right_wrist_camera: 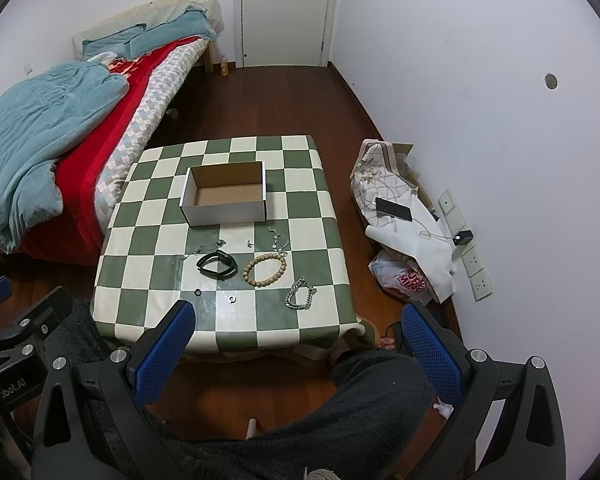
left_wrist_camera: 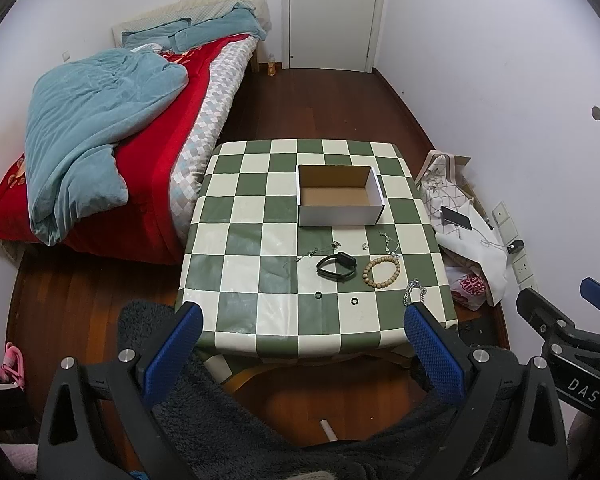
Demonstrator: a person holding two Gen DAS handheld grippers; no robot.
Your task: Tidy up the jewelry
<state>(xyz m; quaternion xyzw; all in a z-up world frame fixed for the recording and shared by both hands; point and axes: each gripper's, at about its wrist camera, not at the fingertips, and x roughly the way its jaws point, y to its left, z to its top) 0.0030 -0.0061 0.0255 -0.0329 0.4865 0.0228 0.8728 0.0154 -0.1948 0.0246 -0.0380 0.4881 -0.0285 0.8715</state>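
Note:
An empty white cardboard box stands open on the green-and-cream checked table. In front of it lie a black wristband, a wooden bead bracelet, a silver chain bracelet, thin silver chains and two small rings. My left gripper and right gripper hover open before the table's near edge, holding nothing.
A bed with a blue duvet and red cover sits left of the table. Bags, a phone and a charger lie on the floor by the right wall. A white door is at the back. The person's dark-trousered knees show below.

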